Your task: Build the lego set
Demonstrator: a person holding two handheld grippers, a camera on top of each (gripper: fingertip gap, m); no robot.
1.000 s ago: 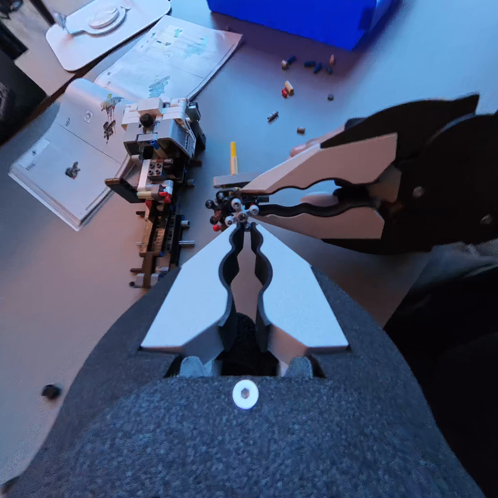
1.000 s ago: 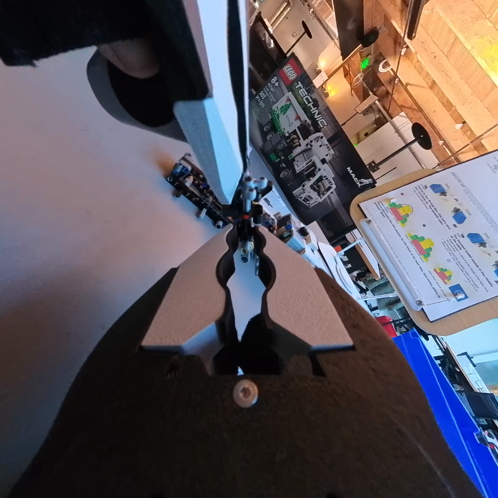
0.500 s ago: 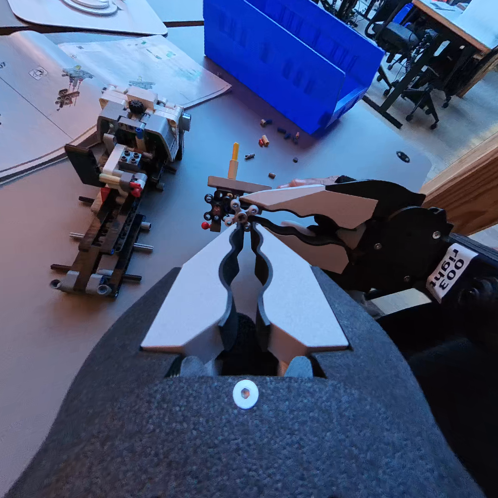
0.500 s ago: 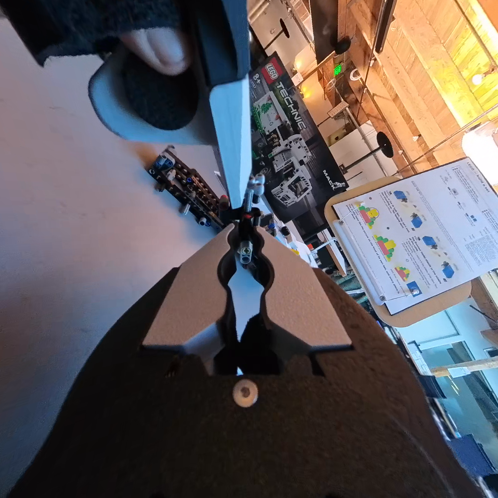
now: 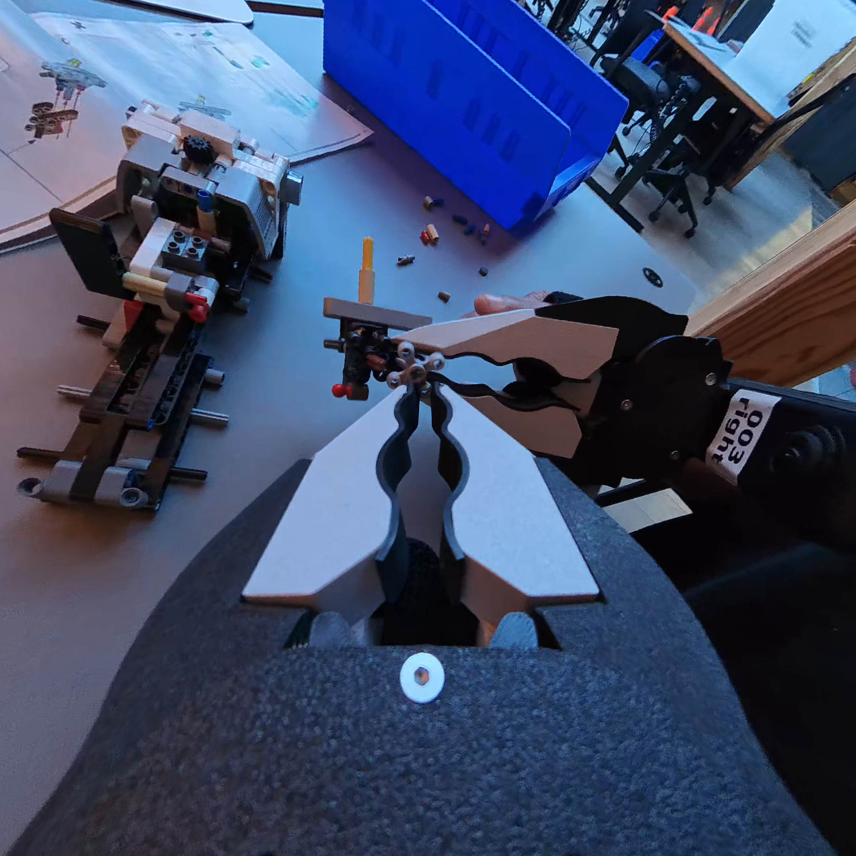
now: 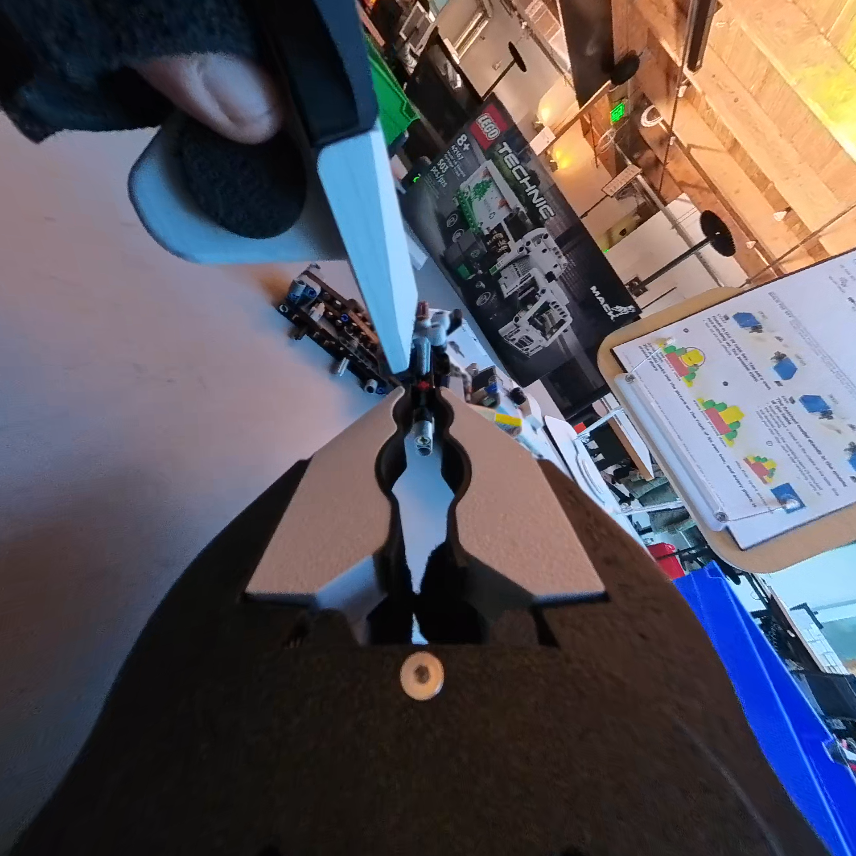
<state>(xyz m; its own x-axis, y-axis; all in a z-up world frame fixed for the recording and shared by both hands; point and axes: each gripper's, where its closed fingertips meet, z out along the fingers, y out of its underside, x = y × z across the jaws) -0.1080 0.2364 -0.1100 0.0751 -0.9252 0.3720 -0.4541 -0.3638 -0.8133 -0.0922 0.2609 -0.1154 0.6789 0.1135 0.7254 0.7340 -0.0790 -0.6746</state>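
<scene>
**Both my grippers meet on one small lego piece above the table**

My left gripper (image 5: 420, 388) has its jaws clenched on the light grey, star-shaped end of a small lego sub-assembly (image 5: 370, 356), held in the air above the grey table (image 5: 287, 370). My right gripper (image 5: 419, 366) comes in from the right, and its jaws are closed on the same sub-assembly, one finger above and one below. In my right wrist view the piece sits pinched between my fingertips (image 6: 398, 407); exactly which part they press on is hard to make out there.

The sub-assembly carries a flat grey plate on top, with a yellow-tipped peg standing upright on it, and a red knob low on its left side.

To the left, resting on the table and well apart from the piece I hold, lies the larger lego truck chassis (image 5: 153, 296), white and grey at its far end, black beams nearer me. Open instruction pages (image 5: 139, 74) lie beyond it. A blue bin (image 5: 463, 106) stands farther back, with loose small pieces (image 5: 435, 231) scattered just before it.
</scene>
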